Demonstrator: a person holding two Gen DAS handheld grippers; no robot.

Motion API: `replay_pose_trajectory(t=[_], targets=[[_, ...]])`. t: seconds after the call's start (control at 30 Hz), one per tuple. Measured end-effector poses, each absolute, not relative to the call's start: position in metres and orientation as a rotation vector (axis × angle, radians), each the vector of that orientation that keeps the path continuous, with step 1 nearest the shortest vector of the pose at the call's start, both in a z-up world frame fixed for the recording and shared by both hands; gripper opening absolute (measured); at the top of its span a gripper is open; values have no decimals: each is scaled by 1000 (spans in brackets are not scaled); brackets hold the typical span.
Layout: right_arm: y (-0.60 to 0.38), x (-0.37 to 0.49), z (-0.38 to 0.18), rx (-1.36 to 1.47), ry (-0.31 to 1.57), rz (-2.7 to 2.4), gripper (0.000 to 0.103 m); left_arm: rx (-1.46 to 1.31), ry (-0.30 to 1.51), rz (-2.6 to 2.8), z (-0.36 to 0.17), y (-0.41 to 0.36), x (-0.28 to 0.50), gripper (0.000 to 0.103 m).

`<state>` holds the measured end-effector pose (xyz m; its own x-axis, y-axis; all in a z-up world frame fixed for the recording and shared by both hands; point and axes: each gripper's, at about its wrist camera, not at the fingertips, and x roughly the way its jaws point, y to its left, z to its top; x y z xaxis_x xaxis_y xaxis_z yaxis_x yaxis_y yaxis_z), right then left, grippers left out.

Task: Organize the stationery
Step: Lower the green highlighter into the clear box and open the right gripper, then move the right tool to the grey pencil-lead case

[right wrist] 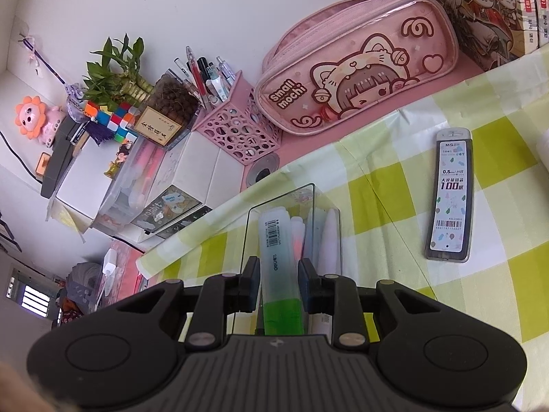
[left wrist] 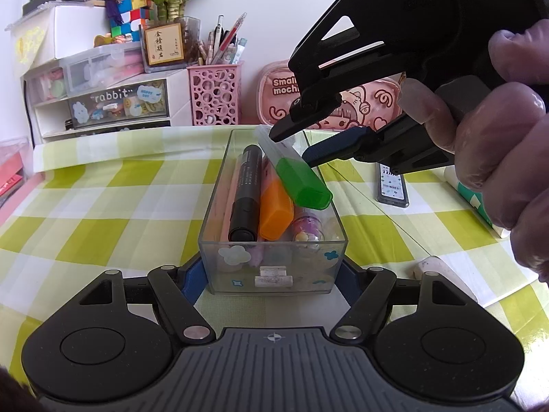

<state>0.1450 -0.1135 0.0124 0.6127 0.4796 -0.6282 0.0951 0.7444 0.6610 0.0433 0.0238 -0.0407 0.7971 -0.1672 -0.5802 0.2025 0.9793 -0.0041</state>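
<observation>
A clear plastic box (left wrist: 271, 274) stands on the checked tablecloth. It holds a black marker (left wrist: 245, 192), an orange highlighter (left wrist: 274, 211) and other small items. My left gripper (left wrist: 271, 274) is shut on the near end of the box. My right gripper (left wrist: 291, 144) hovers over the far end of the box. A green-capped highlighter (left wrist: 302, 182) lies tilted across the box's right rim, green cap toward me. In the right wrist view the highlighter (right wrist: 279, 267) sits between my right gripper's fingers (right wrist: 250, 285), with small gaps at both sides.
A lead refill case (right wrist: 451, 194) lies on the cloth right of the box. A white eraser (left wrist: 435, 267) lies near right. A pink pencil pouch (right wrist: 360, 68), a pink pen holder (right wrist: 236, 127) and drawer units (left wrist: 103, 103) line the back wall.
</observation>
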Motion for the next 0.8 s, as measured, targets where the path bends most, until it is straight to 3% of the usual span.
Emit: replay_pose_trajectory(t=[0.3, 0.53, 0.8], targets=[[-97, 148, 26, 593, 859, 299, 49, 58, 617, -199, -41, 24, 43, 73], [-78, 160, 30, 413, 847, 314, 37, 58, 617, -199, -41, 24, 43, 73], [-81, 159, 29, 340, 857, 234, 37, 58, 617, -198, -41, 24, 43, 73]])
